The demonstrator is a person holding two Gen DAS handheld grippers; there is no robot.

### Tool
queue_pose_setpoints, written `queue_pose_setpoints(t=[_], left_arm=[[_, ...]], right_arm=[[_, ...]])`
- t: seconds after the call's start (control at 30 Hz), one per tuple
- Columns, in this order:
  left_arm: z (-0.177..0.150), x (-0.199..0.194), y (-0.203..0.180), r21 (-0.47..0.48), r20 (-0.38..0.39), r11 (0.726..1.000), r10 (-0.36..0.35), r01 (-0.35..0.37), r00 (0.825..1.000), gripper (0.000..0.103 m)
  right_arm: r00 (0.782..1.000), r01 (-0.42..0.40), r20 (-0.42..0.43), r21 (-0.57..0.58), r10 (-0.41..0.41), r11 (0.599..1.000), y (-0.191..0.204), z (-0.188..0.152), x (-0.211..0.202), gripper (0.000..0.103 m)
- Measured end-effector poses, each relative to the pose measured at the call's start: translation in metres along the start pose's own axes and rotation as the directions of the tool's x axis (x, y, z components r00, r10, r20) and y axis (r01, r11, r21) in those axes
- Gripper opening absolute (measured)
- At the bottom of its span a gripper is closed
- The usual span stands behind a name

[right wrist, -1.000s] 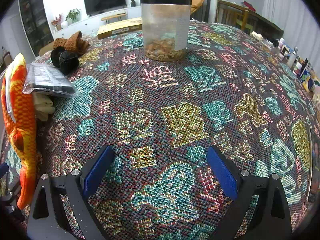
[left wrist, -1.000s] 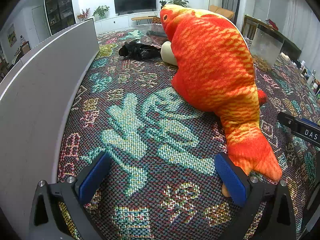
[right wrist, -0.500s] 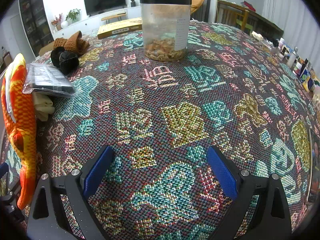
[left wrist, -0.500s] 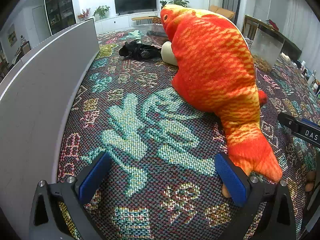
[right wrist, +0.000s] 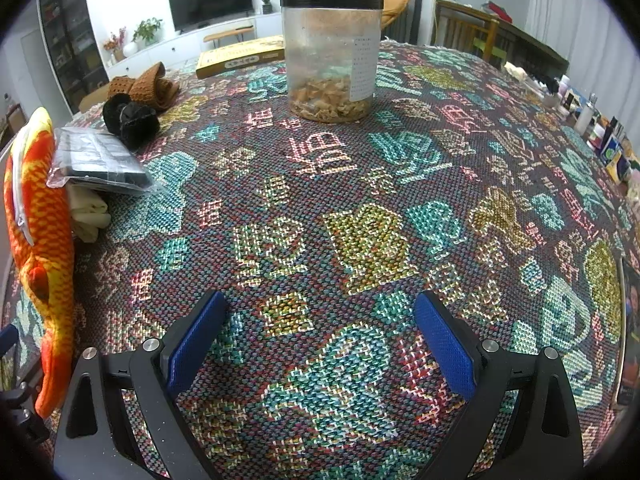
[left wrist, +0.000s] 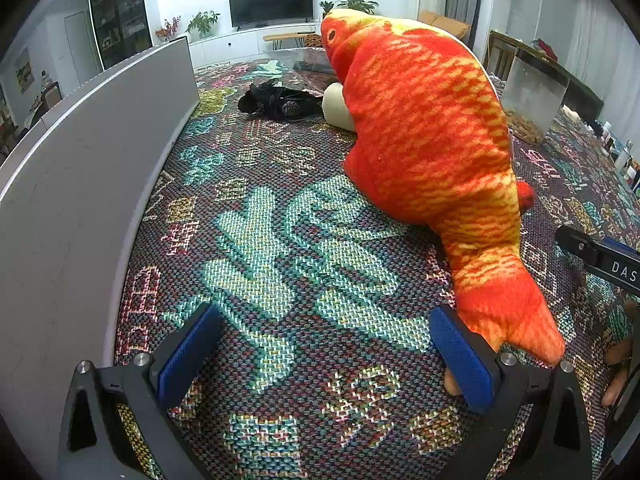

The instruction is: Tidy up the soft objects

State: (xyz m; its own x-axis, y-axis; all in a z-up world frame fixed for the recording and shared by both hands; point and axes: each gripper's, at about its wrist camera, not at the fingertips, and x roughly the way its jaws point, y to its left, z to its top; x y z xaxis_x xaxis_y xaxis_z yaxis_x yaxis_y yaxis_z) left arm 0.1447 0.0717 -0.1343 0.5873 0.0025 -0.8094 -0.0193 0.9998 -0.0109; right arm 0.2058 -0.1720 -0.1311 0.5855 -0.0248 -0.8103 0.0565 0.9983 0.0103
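**A:** Plush fish (left wrist: 424, 136), orange and yellow, lies on the patterned woven tablecloth (left wrist: 280, 240), head toward the far end and tail near the camera. What has changed around it?

**B:** Almost nothing. Compared with a second ago, the fish, the cloth and both tools sit where they were. The left gripper (left wrist: 324, 352) hovers low over the cloth, jaws spread wide and holding nothing. Its right blue pad (left wrist: 460, 356) is just beside the fish's tail fin; whether they touch is unclear.

**A:** And the right gripper?

**B:** The right gripper (right wrist: 320, 340) is also wide apart and empty, over bare cloth, with the fish well off to its left edge.

**A:** What else is on the table?

**B:** A cream soft item (left wrist: 340, 106) tucked against the fish, a black fabric piece (left wrist: 280, 100), brown knitted items (right wrist: 144, 86), a bagged dark packet (right wrist: 100, 160), and a clear jar (right wrist: 332, 56) with a black lid. A grey panel (left wrist: 80, 184) borders the left side.

**A:** What does the stillness mean?

**B:** Likely a pause before the first grasp; no sorting appears done. The tail looks like the nearest thing to pinch.
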Motion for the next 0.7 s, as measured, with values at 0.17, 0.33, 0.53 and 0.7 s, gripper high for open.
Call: queue_pose_setpoints(t=[0.17,0.33,0.53,0.7], left_arm=[[0.0,0.0,0.0,0.0,0.0,1.0,0.0,0.0,1.0,0.103],[0.0,-0.001,0.001,-0.002,0.002,1.0,-0.011,0.011,1.0,0.103],[-0.009,-0.032,0.018,-0.113,0.078,0.979,-0.163,0.171,0.984,0.103],[0.025,-0.052,0.0,-0.122,0.154,0.957,-0.242,0.262,0.958,0.103]], right_arm=[[1.0,0.001,0.0,0.0,-0.001,1.0,0.001,0.0,0.0,0.097],[1.0,0.001,0.0,0.0,-0.001,1.0,0.001,0.0,0.0,0.097],[1.0,0.001,0.0,0.0,-0.001,1.0,0.001,0.0,0.0,0.097],[1.0,0.001,0.0,0.0,-0.001,1.0,0.0,0.0,0.0,0.097]])
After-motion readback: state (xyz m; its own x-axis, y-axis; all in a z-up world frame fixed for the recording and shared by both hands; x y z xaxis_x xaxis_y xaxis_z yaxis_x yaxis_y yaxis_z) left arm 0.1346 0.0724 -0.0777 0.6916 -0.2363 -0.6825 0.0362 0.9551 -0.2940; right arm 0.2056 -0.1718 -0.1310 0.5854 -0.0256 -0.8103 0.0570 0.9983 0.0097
